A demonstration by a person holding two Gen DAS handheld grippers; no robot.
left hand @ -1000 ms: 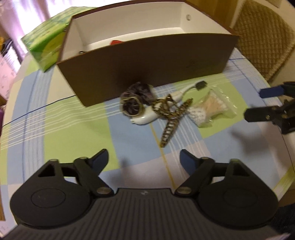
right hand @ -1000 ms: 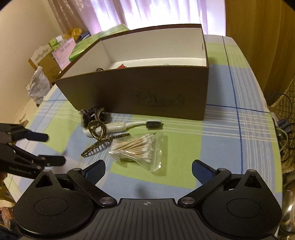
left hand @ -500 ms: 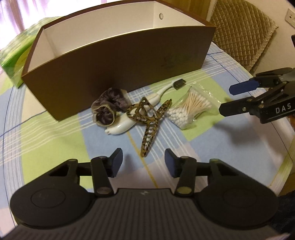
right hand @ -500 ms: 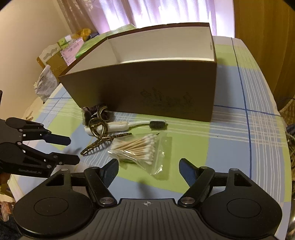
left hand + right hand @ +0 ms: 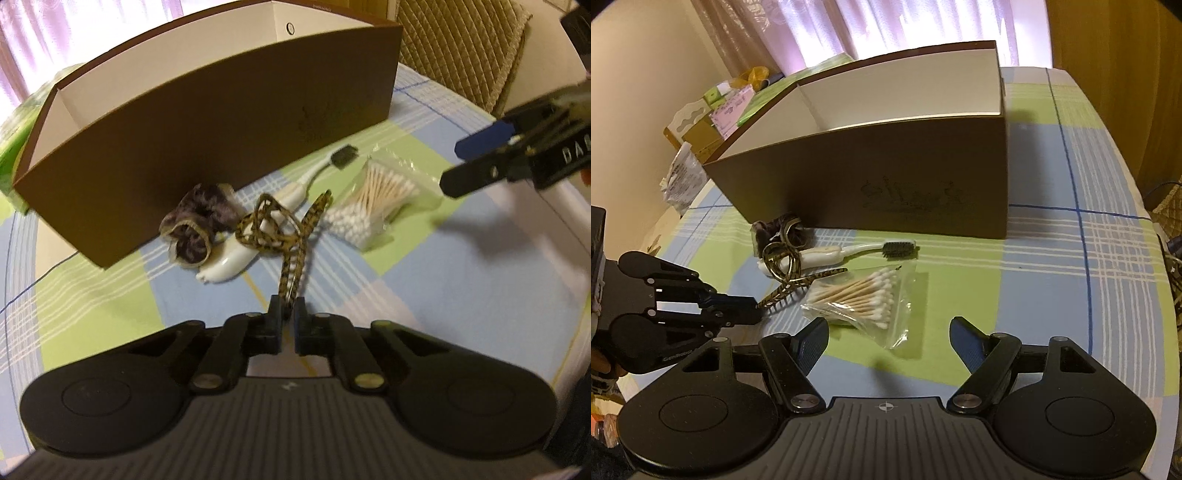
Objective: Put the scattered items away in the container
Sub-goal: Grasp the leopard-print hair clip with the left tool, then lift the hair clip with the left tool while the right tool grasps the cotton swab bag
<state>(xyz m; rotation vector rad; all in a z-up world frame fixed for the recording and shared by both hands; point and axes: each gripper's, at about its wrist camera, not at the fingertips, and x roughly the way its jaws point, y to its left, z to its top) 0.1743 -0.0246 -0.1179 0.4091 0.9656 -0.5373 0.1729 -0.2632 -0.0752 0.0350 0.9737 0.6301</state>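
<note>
Left gripper: jaws fully closed, pinching the near tip of the leopard-print hair claw, which lies on the checked tablecloth w/ its looped end over the toothbrush. Right gripper: jaws wide apart, nothing between the pads, hovering just above and near the cotton-swab bag w/o touching it. Items outside the container, counted: 1 hair claw, 1 white toothbrush w/ dark bristles, 1 dark scrunchie, 1 clear bag of swabs (swab no. too many to count). All four sit clustered just in front of the brown box, i.e. 1 container, white inside; its floor is hidden from both views. Green tissue box beside the container's left end.
</note>
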